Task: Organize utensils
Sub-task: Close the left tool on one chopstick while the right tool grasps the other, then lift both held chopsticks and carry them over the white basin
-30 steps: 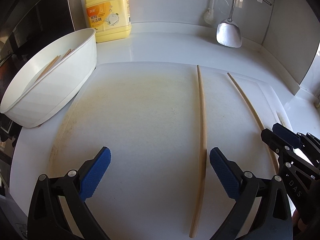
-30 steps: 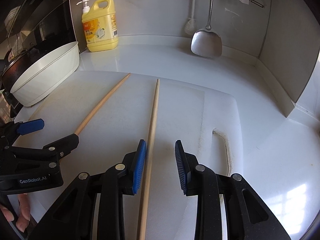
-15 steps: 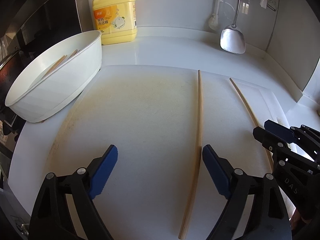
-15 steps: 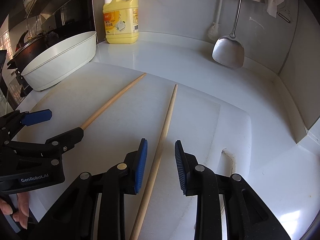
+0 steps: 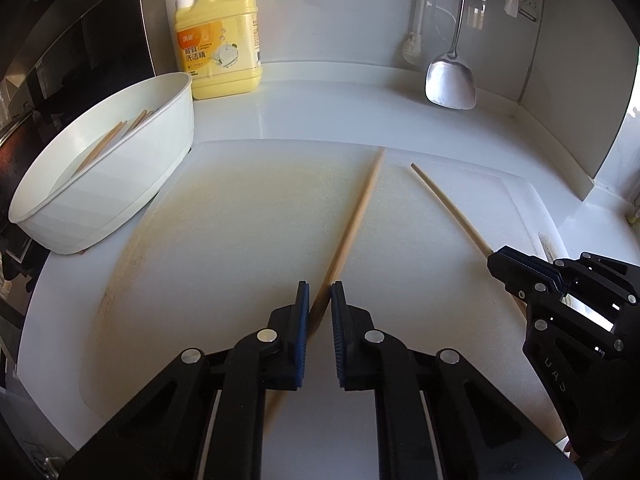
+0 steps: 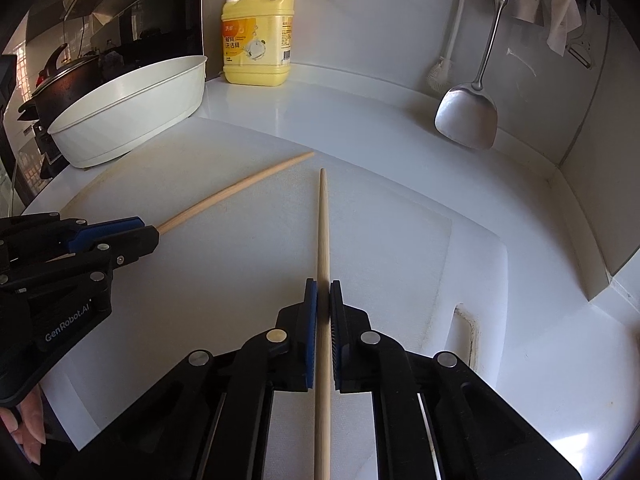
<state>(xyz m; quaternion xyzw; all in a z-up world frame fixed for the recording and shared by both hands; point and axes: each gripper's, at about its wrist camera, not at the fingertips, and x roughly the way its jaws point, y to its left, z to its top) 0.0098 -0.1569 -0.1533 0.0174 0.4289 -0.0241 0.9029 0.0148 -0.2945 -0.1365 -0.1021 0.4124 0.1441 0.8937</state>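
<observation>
Far left of the left claw (image 5: 319,300), a white basin (image 5: 132,184) sits on the tabletop (image 5: 320,116) with several chopsticks (image 5: 116,136) inside; how many cannot be judged from this angle. A yellow detergent bottle (image 5: 222,44) stands behind the basin against the wall.

The left claw is closed narrow on a chopstick (image 5: 356,220), gripping it near its thick end; the stick runs forward and slightly right over the white cutting board (image 5: 240,240). Whether it is lifted or resting on the board is unclear.

To the right, the right claw (image 6: 323,300) is clamped on a second chopstick (image 6: 322,232), pads pressed against both sides; the stick points straight ahead, its tip near the other stick's tip but apart from it. The two claws are side by side over the board, well separated.

Ahead and right of the right claw, a steel spatula (image 6: 468,120) hangs against the wall.
</observation>
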